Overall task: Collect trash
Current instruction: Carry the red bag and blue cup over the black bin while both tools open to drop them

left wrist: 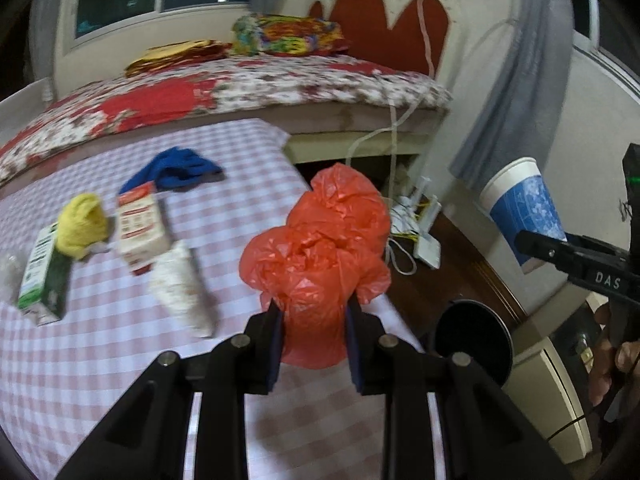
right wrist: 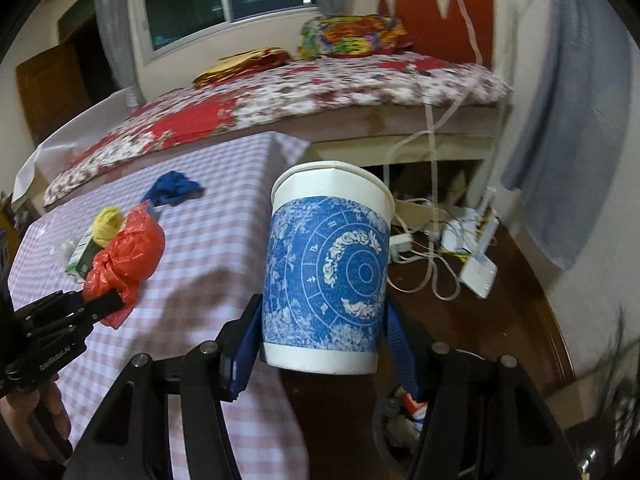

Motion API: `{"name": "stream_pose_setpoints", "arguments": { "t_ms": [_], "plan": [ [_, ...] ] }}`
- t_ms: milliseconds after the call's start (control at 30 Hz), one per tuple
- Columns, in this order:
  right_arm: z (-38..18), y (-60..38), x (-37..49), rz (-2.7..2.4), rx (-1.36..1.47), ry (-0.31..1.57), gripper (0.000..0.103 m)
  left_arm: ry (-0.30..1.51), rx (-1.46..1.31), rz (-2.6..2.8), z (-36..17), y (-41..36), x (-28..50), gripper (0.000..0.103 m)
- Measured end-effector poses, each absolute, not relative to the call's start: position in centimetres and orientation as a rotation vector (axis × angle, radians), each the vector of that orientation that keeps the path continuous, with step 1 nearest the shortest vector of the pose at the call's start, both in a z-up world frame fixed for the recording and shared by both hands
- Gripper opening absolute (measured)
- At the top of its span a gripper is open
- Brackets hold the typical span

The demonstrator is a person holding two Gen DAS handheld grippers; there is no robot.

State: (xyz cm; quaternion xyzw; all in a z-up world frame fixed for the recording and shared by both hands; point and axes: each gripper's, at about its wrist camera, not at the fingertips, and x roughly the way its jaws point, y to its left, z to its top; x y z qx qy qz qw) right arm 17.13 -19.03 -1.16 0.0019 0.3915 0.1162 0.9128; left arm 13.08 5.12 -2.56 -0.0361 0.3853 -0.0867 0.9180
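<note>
My left gripper (left wrist: 314, 320) is shut on a crumpled red plastic bag (left wrist: 320, 248) and holds it above the right edge of the checked table; the bag also shows in the right wrist view (right wrist: 128, 256). My right gripper (right wrist: 320, 328) is shut on a blue-and-white paper cup (right wrist: 328, 272), held upright past the table's edge; the cup shows at the right of the left wrist view (left wrist: 520, 208). On the table lie a yellow wad (left wrist: 82, 226), a green-and-white carton (left wrist: 42, 276), a red-and-white carton (left wrist: 140, 228), a white wrapper (left wrist: 180, 288) and a blue cloth (left wrist: 176, 170).
The pink checked tablecloth (left wrist: 100, 360) covers the table, with a bed (left wrist: 240, 84) behind it. A dark bin with trash inside (right wrist: 400, 420) sits below the cup. A router and tangled cables (right wrist: 460, 248) lie on the dark wooden floor (right wrist: 516, 312).
</note>
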Motion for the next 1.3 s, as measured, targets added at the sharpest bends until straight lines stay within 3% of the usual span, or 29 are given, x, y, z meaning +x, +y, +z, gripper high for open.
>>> {"name": "stream_pose_setpoints", "arguments": {
  "t_ms": [600, 1300],
  "plan": [
    [-5.8, -31.8, 13.8, 0.075, 0.064, 0.888, 0.060, 0.887, 0.110, -0.412, -4.5, -8.3, 14.0, 0.028],
    [-14.9, -37.1, 13.2, 0.074, 0.064, 1.087, 0.060, 1.139, 0.278, -0.562, -11.1, -18.6, 16.1, 0.028]
  ]
}}
